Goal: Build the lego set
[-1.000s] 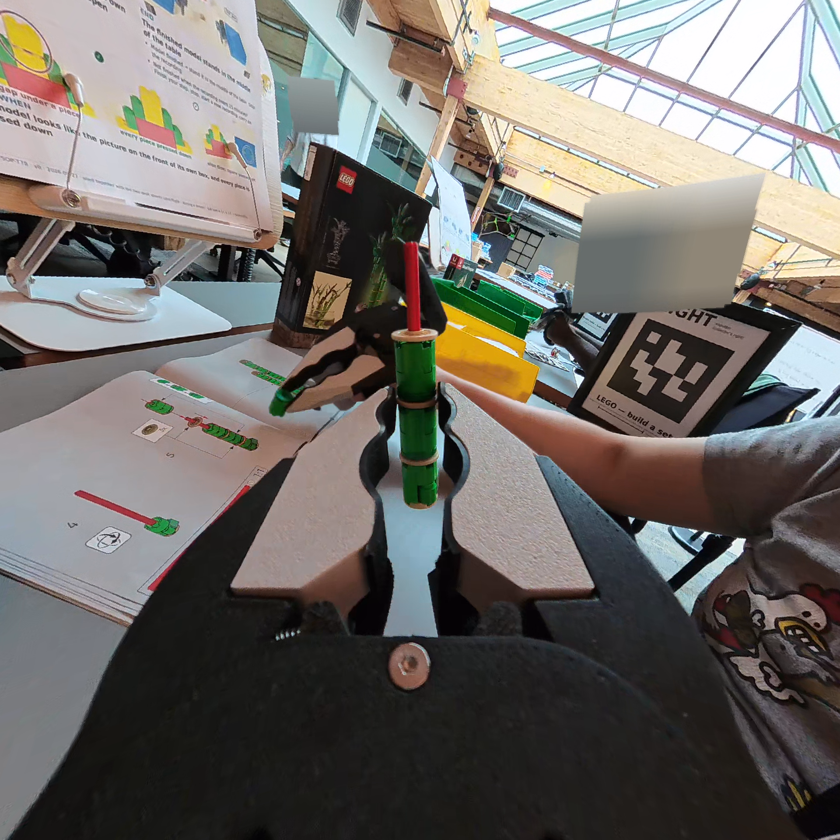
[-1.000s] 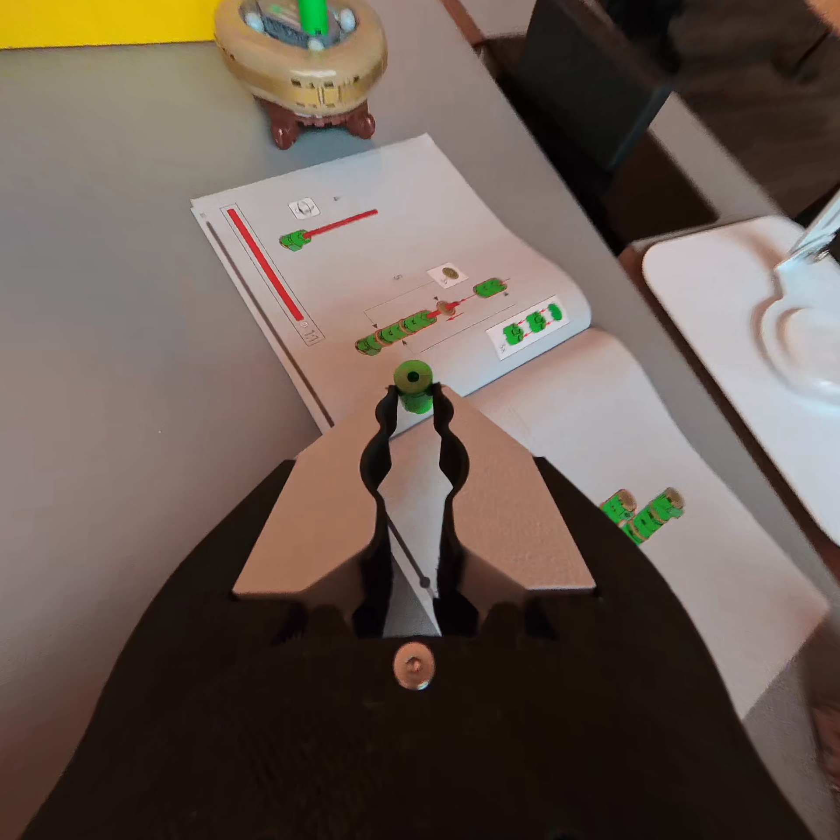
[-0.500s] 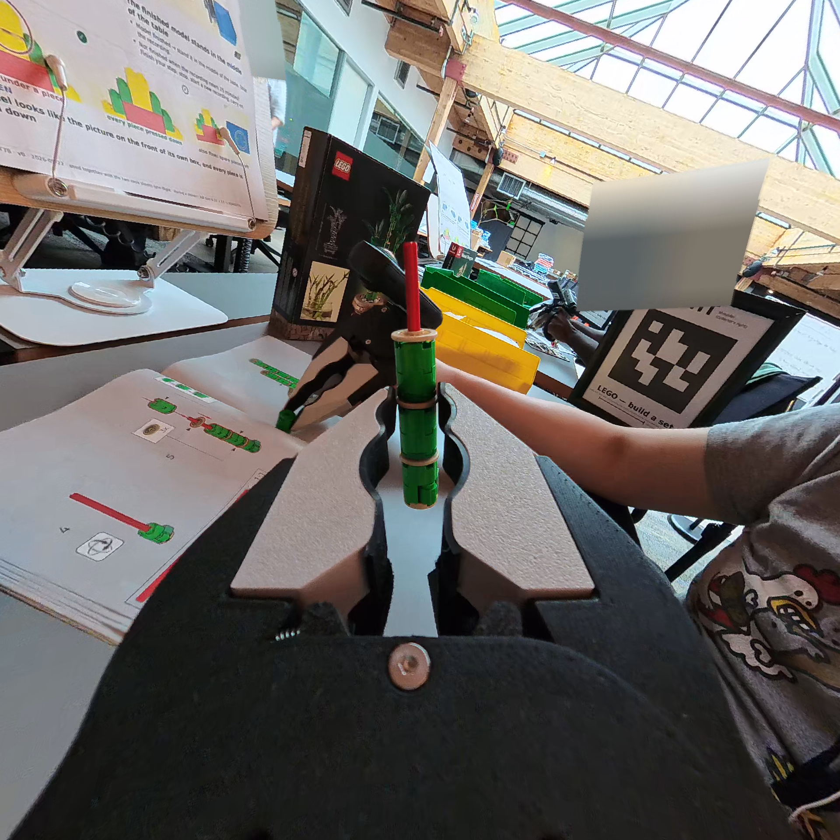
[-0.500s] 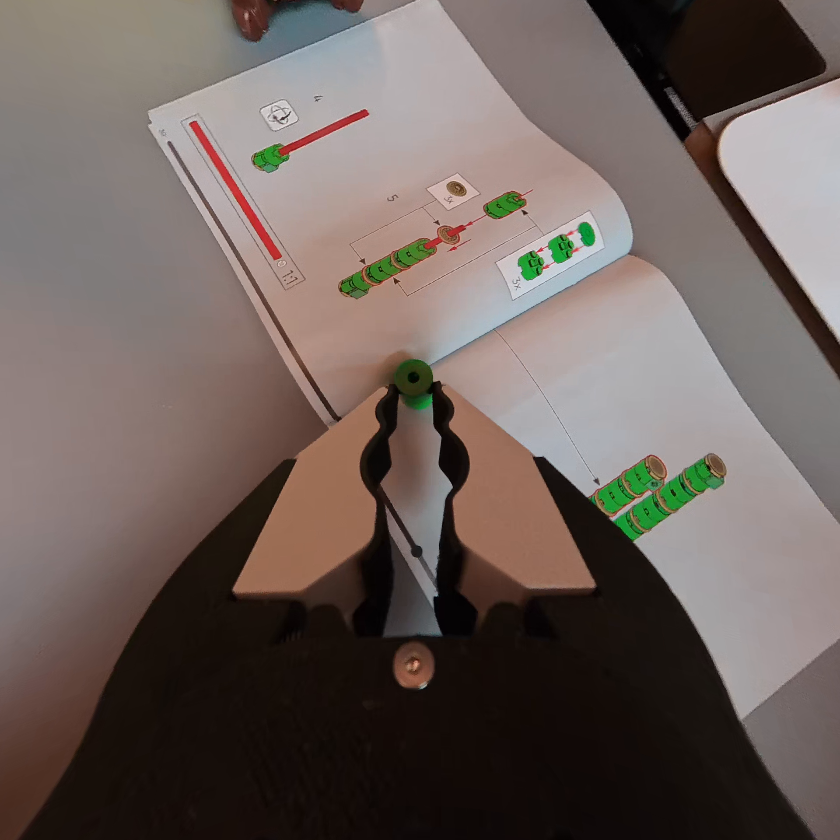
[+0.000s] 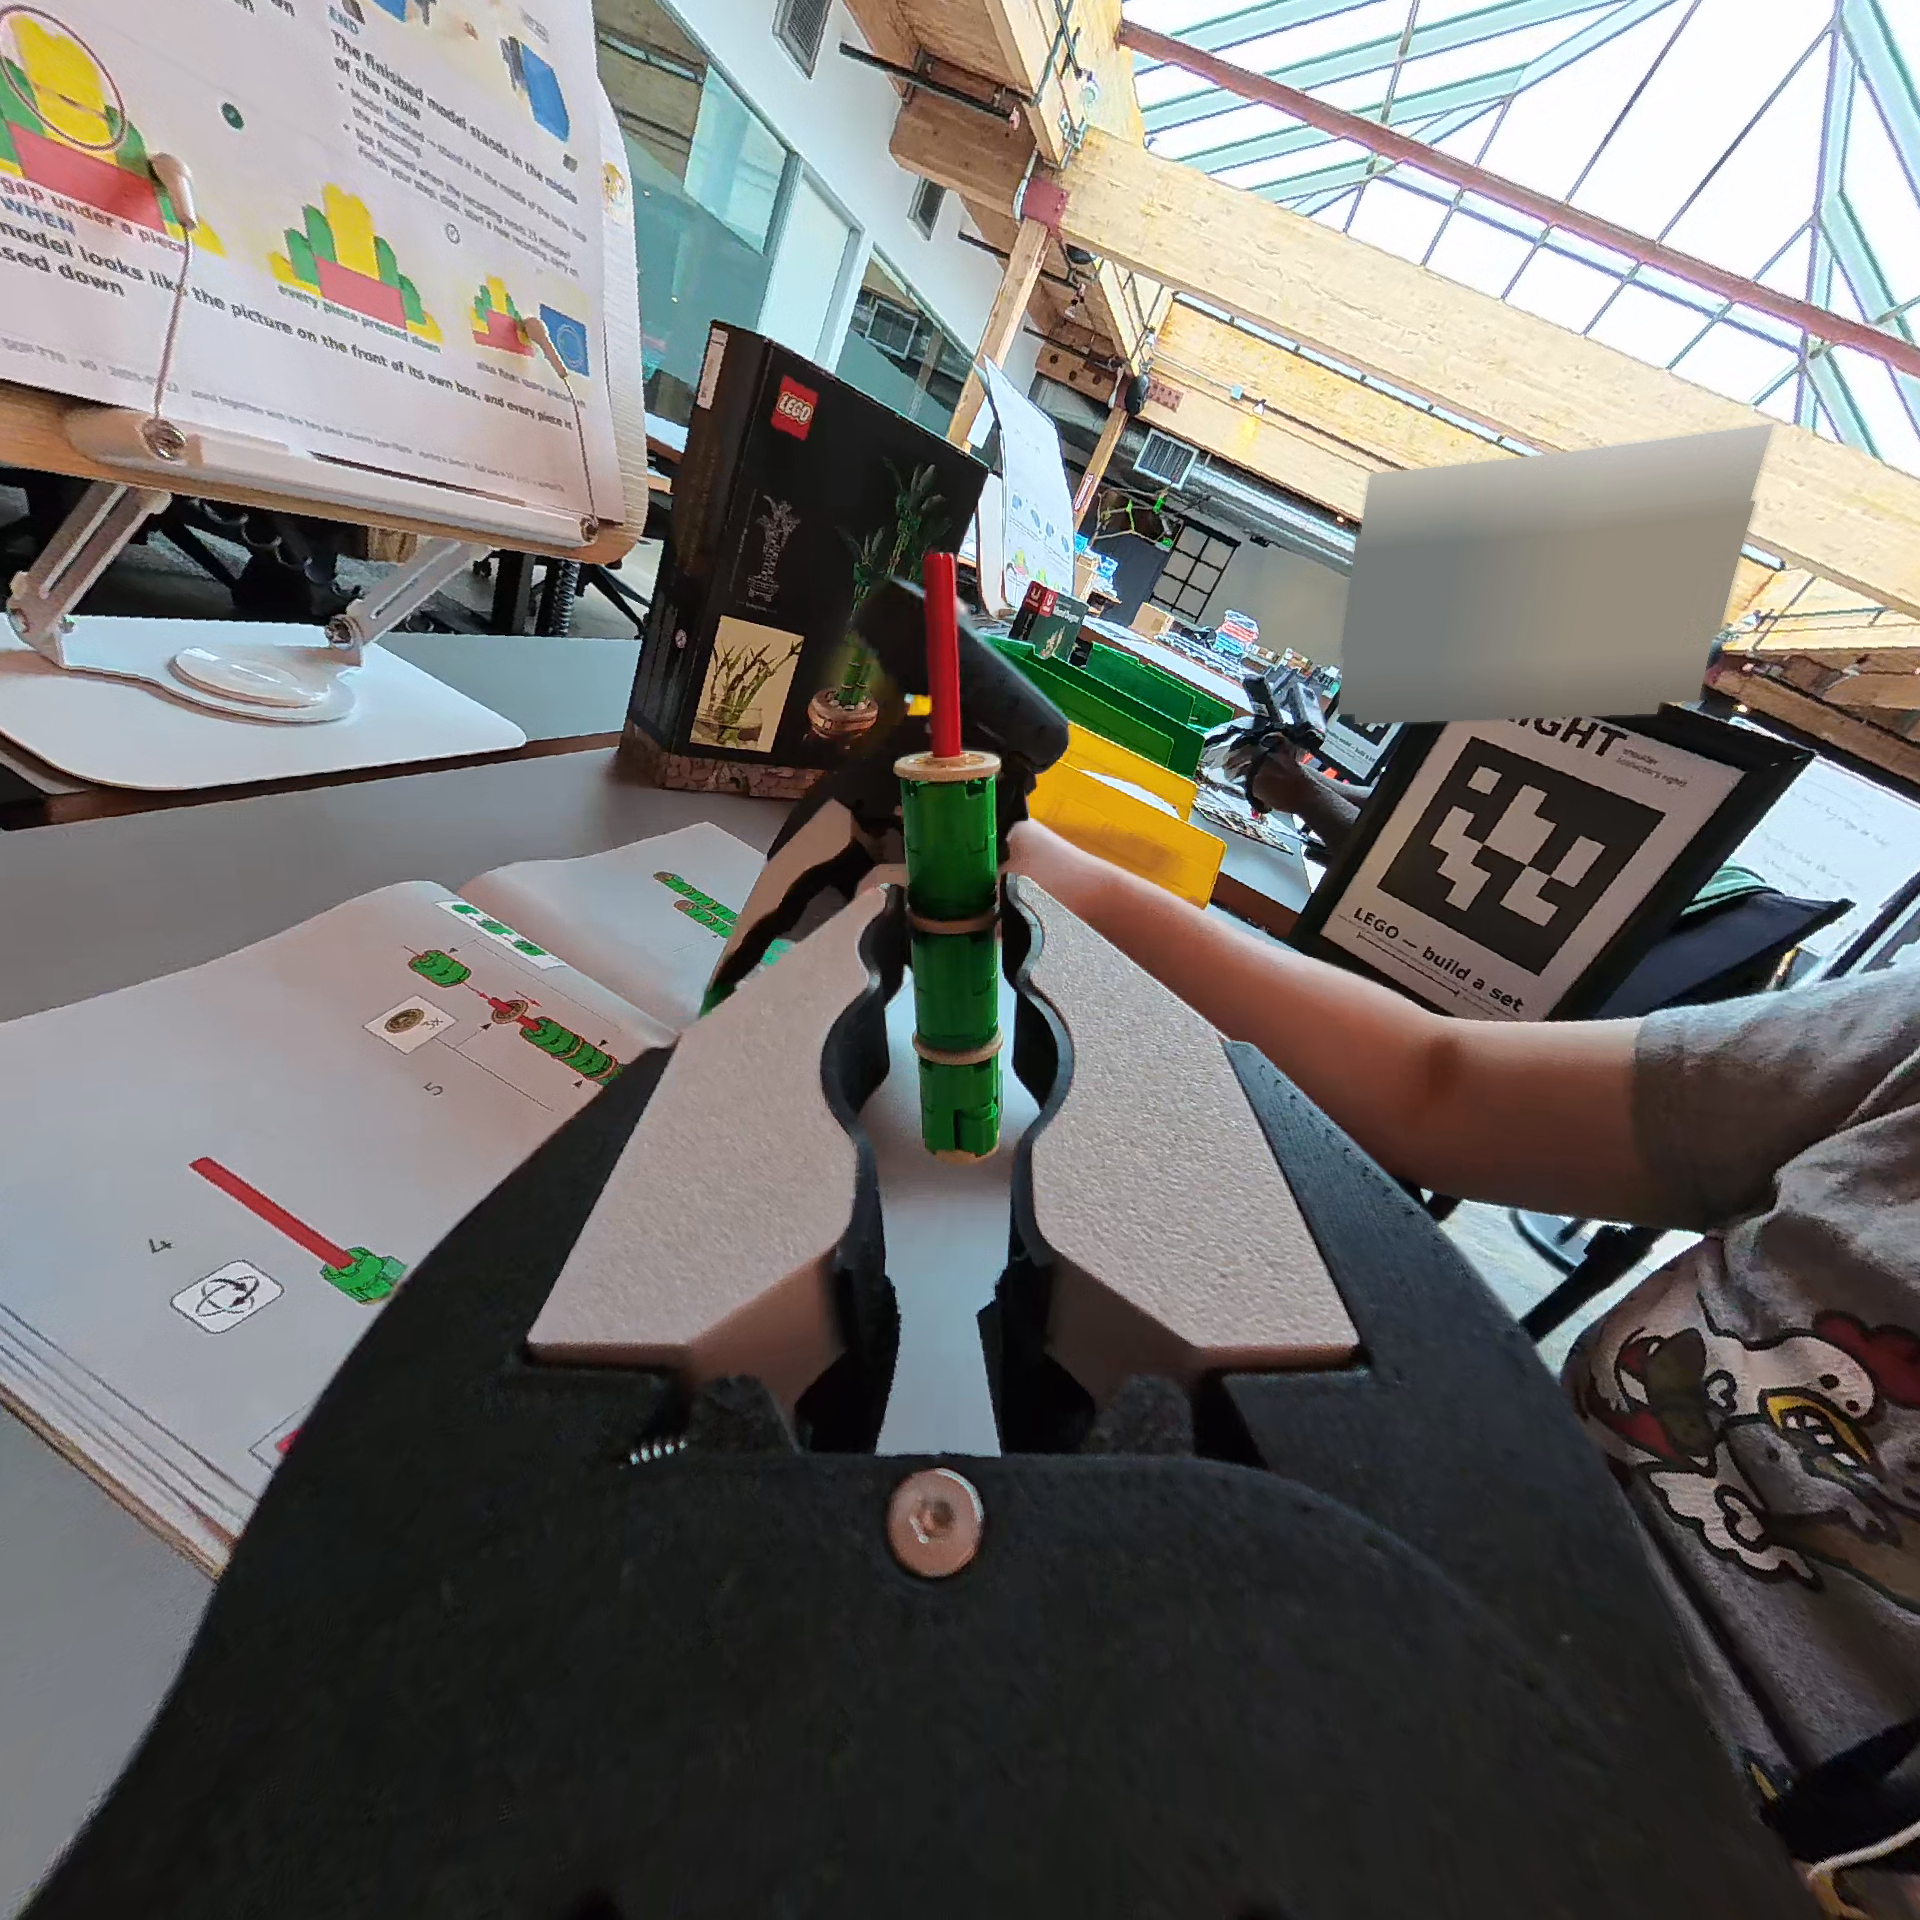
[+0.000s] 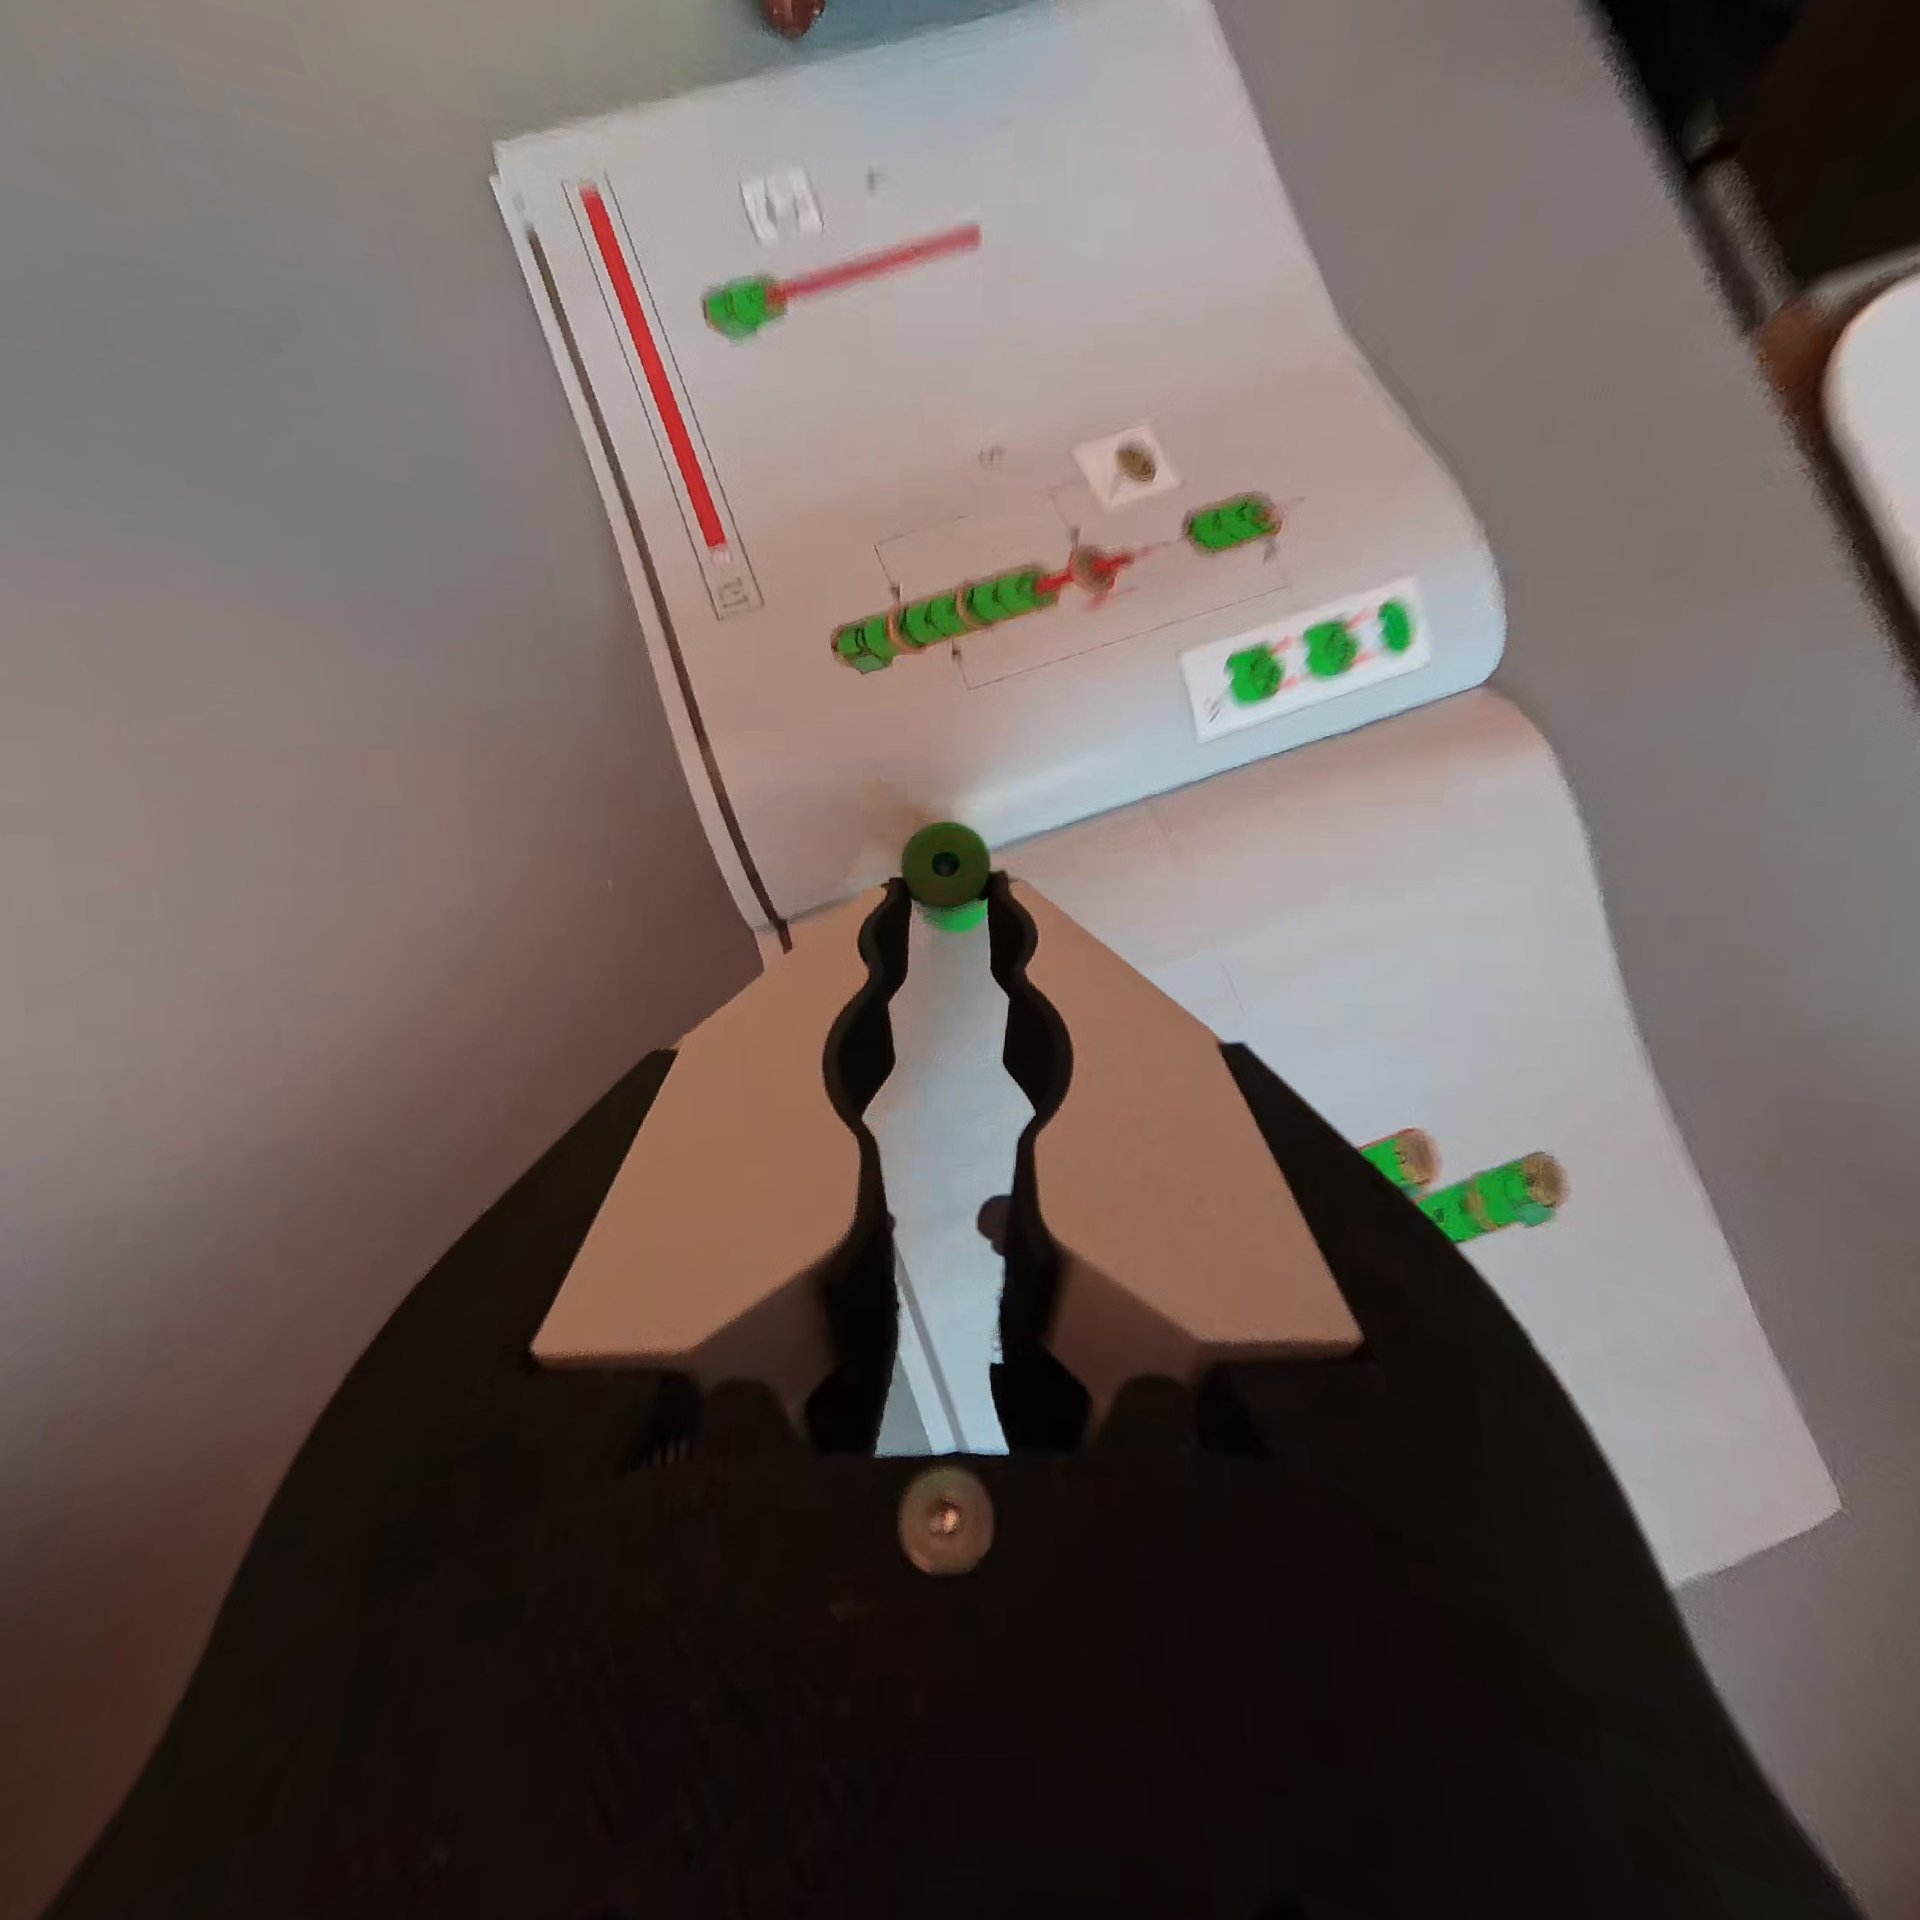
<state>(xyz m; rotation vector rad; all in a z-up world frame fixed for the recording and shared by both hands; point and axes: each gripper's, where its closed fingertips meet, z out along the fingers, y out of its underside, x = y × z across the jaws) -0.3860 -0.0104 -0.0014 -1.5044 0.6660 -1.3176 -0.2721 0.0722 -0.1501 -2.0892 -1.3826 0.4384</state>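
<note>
Holding the green stalk (image 5: 951,977) upright in my left gripper (image 5: 948,997), I have the jaws clamped on its middle segments, with the red rod (image 5: 942,681) poking out of the tan ring on top. Three green segments split by tan rings are threaded on so far, and a good length of bare rod stands above them, so I judge this stalk only partly built.

My right gripper (image 6: 943,902) has its jaws pinched on a small green round piece (image 6: 943,864) at the very tips, hole facing forward, hovering above the open instruction booklet (image 6: 1091,436). In the left wrist view that gripper sits just behind the stalk, above the booklet's far page.

Next to do, as I read it, is sliding this piece down the rod onto the stalk. The set's box (image 5: 800,561) stands beyond the booklet. The pot or base is not clearly in view, so I cannot tell how much of the whole set remains.
</note>
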